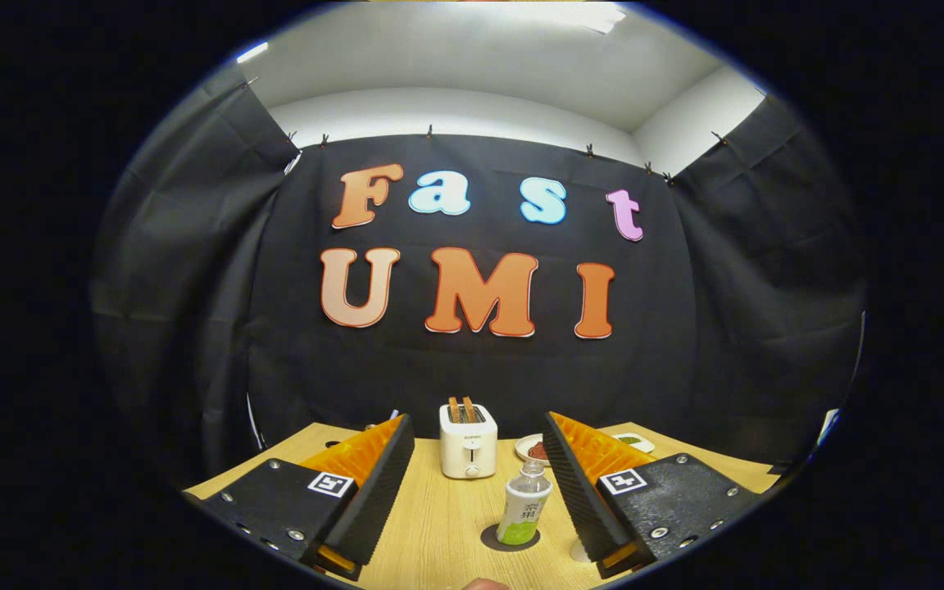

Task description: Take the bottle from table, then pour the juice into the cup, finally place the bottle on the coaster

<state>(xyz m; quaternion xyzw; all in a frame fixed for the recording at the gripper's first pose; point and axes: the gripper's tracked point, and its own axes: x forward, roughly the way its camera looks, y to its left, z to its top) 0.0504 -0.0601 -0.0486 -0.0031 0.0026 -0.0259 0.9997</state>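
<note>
A small clear bottle (525, 510) with a white label and a little green juice at its bottom stands upright on a dark round coaster (495, 541) on the wooden table (439, 524). My gripper (476, 423) is open, its fingers wide apart and touching nothing. The bottle stands between the fingers, close to the right finger (583, 483) and well apart from the left finger (374, 483). A pale round thing (577, 551) peeks out beside the base of the right finger, mostly hidden.
A white toaster (468, 442) with two slices of toast in it stands beyond the bottle, at the back of the table. To its right lie a small plate with something red (533, 449) and a white dish with something green (634, 442). Black cloth walls the booth.
</note>
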